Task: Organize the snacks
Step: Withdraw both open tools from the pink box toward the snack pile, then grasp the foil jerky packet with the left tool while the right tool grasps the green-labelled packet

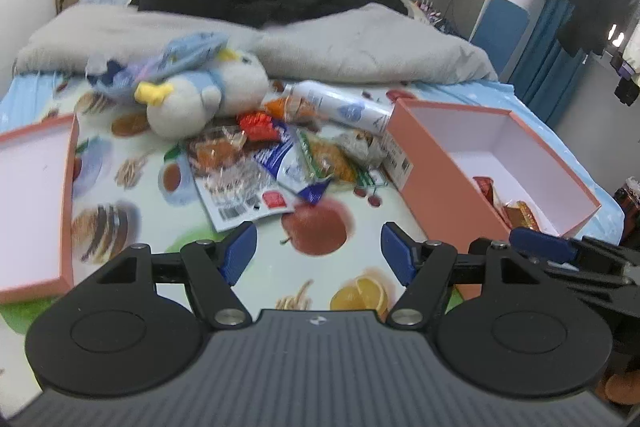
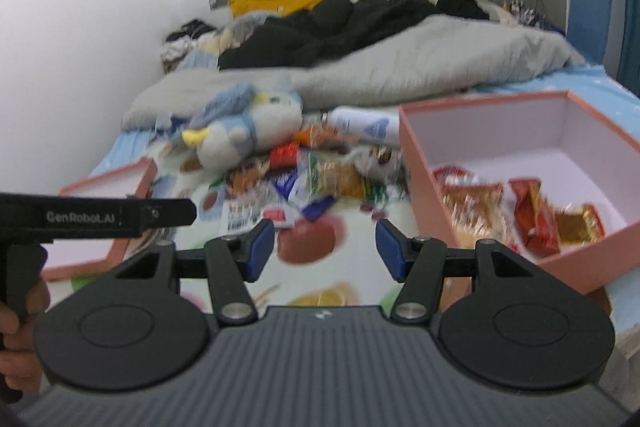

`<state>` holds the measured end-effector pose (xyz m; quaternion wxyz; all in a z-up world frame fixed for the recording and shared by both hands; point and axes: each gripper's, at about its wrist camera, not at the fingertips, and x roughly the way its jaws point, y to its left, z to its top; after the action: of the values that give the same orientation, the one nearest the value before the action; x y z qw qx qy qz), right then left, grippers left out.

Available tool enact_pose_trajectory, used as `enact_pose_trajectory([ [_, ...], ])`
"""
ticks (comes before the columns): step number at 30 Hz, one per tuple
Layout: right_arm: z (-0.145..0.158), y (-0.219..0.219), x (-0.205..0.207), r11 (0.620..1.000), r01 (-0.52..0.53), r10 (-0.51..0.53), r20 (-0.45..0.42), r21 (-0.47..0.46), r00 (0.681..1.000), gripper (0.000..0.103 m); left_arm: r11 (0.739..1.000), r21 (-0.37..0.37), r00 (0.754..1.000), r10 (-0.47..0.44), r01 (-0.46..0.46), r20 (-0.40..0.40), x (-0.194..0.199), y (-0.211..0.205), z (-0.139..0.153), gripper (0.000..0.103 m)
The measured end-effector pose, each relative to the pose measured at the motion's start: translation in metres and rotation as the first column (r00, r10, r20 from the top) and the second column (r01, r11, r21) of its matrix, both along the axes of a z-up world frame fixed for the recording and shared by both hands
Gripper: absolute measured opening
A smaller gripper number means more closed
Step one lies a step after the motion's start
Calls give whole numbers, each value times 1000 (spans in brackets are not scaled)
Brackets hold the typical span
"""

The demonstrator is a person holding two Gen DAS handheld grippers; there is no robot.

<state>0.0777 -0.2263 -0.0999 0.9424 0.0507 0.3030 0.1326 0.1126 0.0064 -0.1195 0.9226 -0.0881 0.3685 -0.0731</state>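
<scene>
So I'm mid-sort on the snack mess: a few packets are already in the pink box (image 2: pixel 516 163), the rest sit in a pile (image 1: pixel 280 155) on the fruit-print sheet (image 1: pixel 160 195). Both grippers are empty right now. My left gripper (image 1: pixel 318 253) has its jaws spread wide with nothing between them, and the pile is at 12 o'clock from it, near but not touching. The box is off at 2 o'clock, the lid (image 1: pixel 36 203) at 9. My right gripper (image 2: pixel 324 247) is also spread, a bit narrower, holding nothing, with the box just at its 2 o'clock.

My read: this is the reach-in for the next packet. The closest one is the flat white bag with the barcode (image 1: pixel 244 199). It lies flat and crinkly, so I reckon I'll need to come in low and catch an edge. The plush penguin (image 1: pixel 200 87) and white bottle (image 1: pixel 340 105) behind the pile aren't snacks, so I'd leave them.
</scene>
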Motion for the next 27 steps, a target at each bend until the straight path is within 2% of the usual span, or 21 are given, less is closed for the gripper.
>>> enact_pose_trajectory([
  [10,-15,24,37,998,-65,64,-40,-24,997,59,999,-16,996,29,-30,-81,36,19,-27,73],
  [15,-27,34,66,992,-97,91,-80,-77,993,59,998,-28,990,50,-55,-133,65,29,-47,73],
  [19,-41,40,91,989,-119,110,-110,-86,988,59,997,-29,986,63,-69,-155,89,41,-62,74],
  [23,-55,51,116,983,-144,129,-129,-111,983,59,996,-38,981,75,-83,-176,115,54,-81,79],
  [27,-67,62,143,979,-141,121,-136,-148,983,59,995,-38,977,85,-95,-197,143,69,-100,79],
])
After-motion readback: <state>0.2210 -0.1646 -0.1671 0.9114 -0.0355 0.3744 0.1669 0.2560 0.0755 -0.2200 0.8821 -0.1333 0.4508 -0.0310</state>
